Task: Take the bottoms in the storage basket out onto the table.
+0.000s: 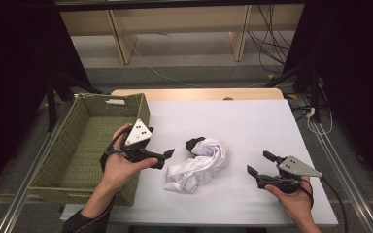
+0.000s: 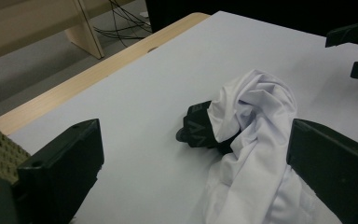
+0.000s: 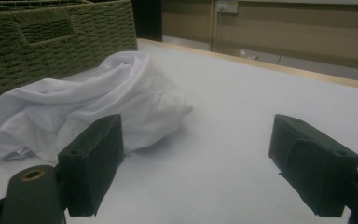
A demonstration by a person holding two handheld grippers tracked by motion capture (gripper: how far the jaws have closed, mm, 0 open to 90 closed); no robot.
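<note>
White garment is crumpled on table, just right of basket. Left gripper and right gripper are held spread, empty. Step: approach; grasp req'd next.

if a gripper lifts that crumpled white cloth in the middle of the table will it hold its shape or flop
The crumpled white cloth will probably flop and hang, since it lies in soft loose folds. It looks thin, so likely light. A small black fabric piece is tucked under one fold and might drop out or come along.
</note>
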